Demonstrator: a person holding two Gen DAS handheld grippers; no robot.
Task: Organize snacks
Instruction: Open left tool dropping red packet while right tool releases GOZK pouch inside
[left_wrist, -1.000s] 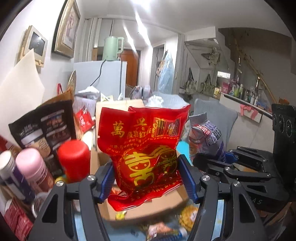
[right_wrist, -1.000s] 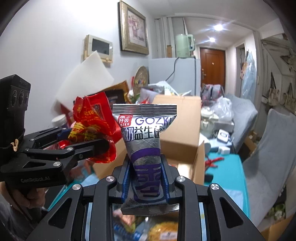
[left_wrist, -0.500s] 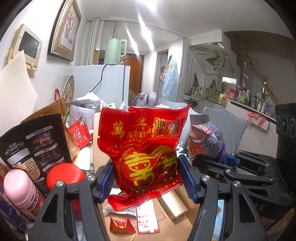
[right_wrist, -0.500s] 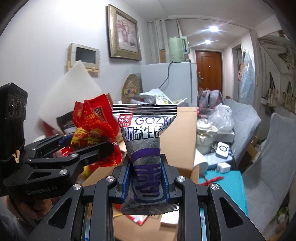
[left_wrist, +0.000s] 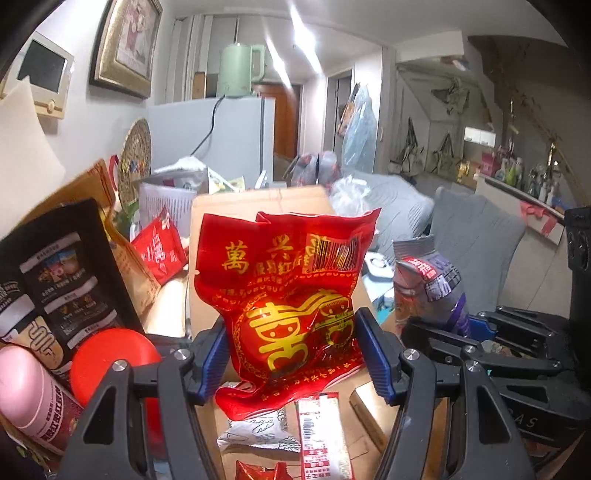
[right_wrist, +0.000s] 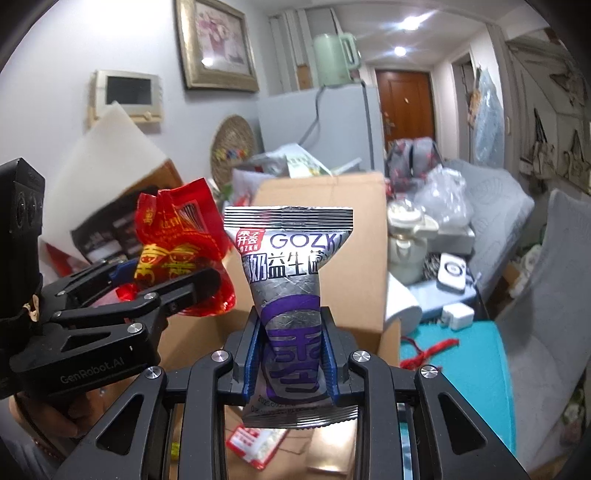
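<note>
My left gripper (left_wrist: 293, 354) is shut on a red snack bag with gold characters (left_wrist: 288, 295), held upright over an open cardboard box (left_wrist: 258, 203). My right gripper (right_wrist: 291, 358) is shut on a silver and purple snack packet (right_wrist: 290, 266), also upright above the box (right_wrist: 332, 229). In the right wrist view the left gripper (right_wrist: 177, 280) with the red bag (right_wrist: 173, 254) hangs to the left. In the left wrist view the right gripper (left_wrist: 443, 332) and its silver packet (left_wrist: 424, 284) sit to the right. Small packets (left_wrist: 317, 428) lie on the box floor.
At the left stand a black snack bag (left_wrist: 55, 280), a red lid (left_wrist: 110, 362), a pink bottle (left_wrist: 33, 398) and a small red packet (left_wrist: 159, 251). A white fridge (right_wrist: 317, 125) with a green kettle (right_wrist: 332, 59) is behind. Grey sofa (right_wrist: 491, 206) and teal table (right_wrist: 469, 362) lie right.
Both grippers have moved forward and a little down over the cardboard box with their bags still held. The box floor with loose packets has come into view below them.
</note>
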